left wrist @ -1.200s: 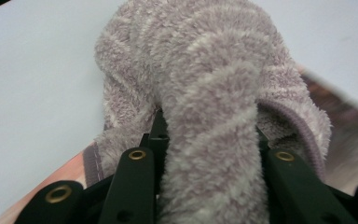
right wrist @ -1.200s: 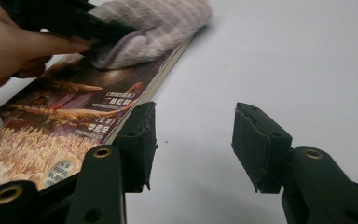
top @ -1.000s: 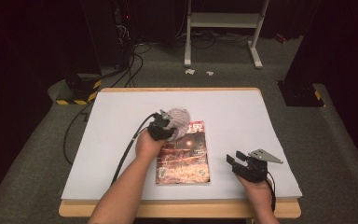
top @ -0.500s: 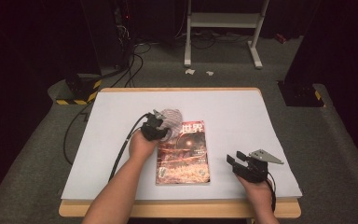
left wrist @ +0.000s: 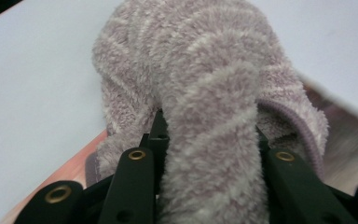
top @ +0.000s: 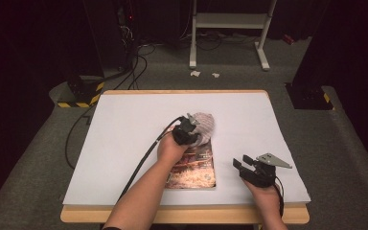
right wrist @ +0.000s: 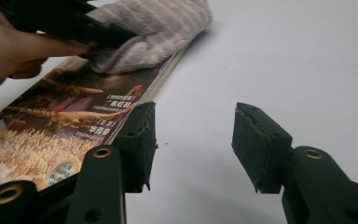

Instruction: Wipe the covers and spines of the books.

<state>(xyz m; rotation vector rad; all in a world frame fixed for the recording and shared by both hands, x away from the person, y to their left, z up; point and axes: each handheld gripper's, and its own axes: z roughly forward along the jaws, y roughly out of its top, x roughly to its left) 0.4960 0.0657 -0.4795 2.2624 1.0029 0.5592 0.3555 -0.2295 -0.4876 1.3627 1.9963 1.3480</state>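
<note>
Fingers of the left gripper (left wrist: pixel 205 154) are clamped on a fold of the cloth (left wrist: pixel 200 84), the fuzzy striped fabric bulging up between the two black jaws. Those of the right gripper (right wrist: pixel 193 144) stand apart with nothing between them, resting over bare table (right wrist: pixel 284 56) just right of the magazine (right wrist: pixel 70 126).

Compared with a second ago, the left gripper (top: pixel 188 132) has slid the cloth (top: pixel 203 123) toward the right across the far end of the magazine (top: pixel 191 167). Earlier the bundle sat over the far left corner of the cover; now it lies over the far right corner, part of it spilling onto the table (top: pixel 124 124) beyond the magazine's far edge. The magazine itself has not shifted, and the right gripper (top: pixel 249 167) has kept its place near the front right of the table.

That sideways pass reads as a wiping stroke over the cover, with the grip holding firm throughout. The far strip of the cover has probably been covered by this stroke; the larger near part of it lies untouched, so the work looks early. A next stroke would likely need to come nearer, with the cloth kept flat against the cover.
</note>
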